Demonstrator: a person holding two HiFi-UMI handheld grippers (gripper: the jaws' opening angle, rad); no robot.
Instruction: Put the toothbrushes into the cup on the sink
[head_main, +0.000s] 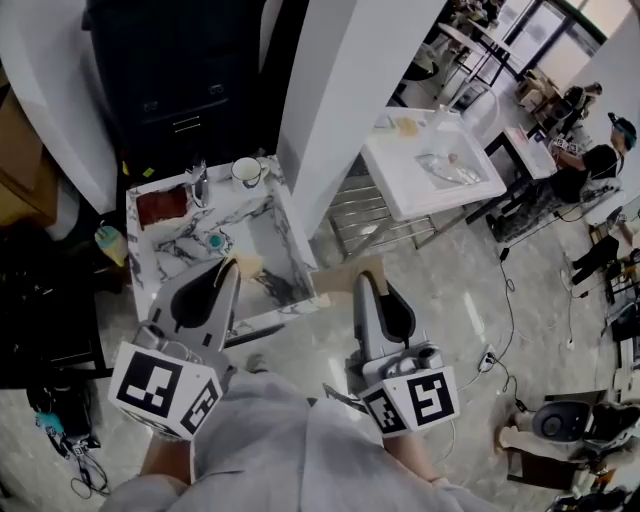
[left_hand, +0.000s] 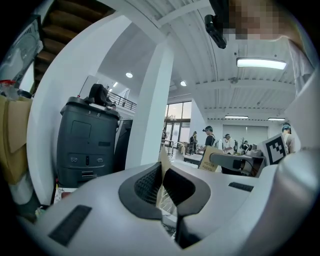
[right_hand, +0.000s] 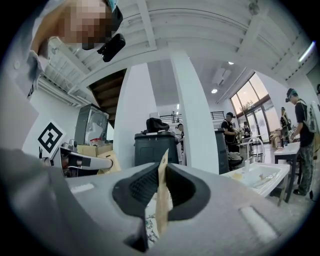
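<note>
Grey left hand-held gripper (head_main: 232, 266) — jaws together | right hand-held gripper (head_main: 362, 279) — jaws together | both level, abreast

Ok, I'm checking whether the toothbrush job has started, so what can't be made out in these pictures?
Head view: the cup on the marble sink is too small to show its contents; no toothbrush can be picked out.
Gripper views: no cup; gripper bodies fill the lower frame.
A tan sliver sits between the shut jaws of the left gripper and right gripper: gripped or behind them, unclear.
</note>
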